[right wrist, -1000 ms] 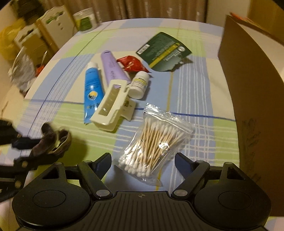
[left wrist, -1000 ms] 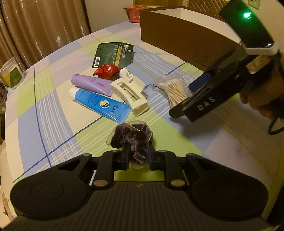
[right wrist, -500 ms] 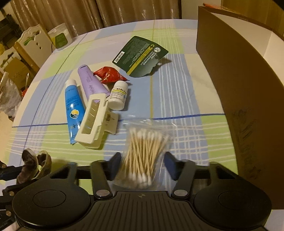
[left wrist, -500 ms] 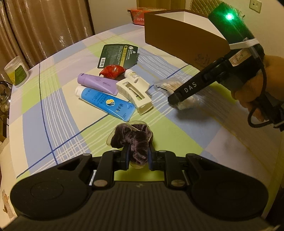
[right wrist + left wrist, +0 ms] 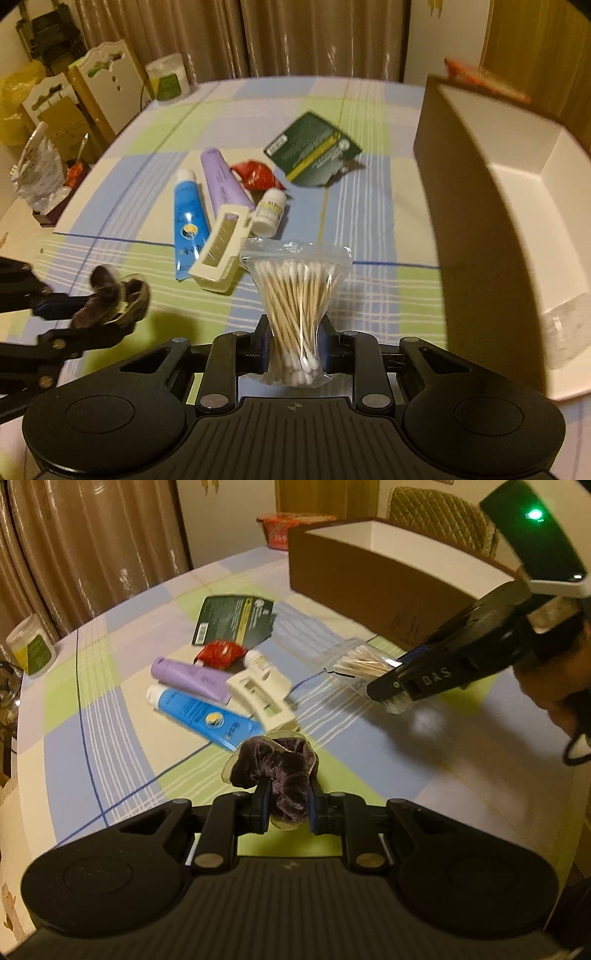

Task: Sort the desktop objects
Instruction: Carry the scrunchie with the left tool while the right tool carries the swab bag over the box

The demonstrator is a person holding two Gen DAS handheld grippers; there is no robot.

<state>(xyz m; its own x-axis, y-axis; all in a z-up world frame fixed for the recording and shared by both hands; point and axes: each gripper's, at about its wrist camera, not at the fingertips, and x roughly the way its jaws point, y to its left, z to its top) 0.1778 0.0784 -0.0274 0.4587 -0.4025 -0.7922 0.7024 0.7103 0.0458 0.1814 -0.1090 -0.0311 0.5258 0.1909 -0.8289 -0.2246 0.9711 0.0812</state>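
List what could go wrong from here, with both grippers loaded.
1. The right gripper pinches only the lower end of the cotton swab bag; the thin plastic may slip out on the way to the box.
2. The left gripper grips one fold of the scrunchie; it could pull free.
3. The grippers are close together and may collide.

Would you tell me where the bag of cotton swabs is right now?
The bag of cotton swabs is clamped in the right gripper, lifted above the table, between the cream hair clip and the brown box.
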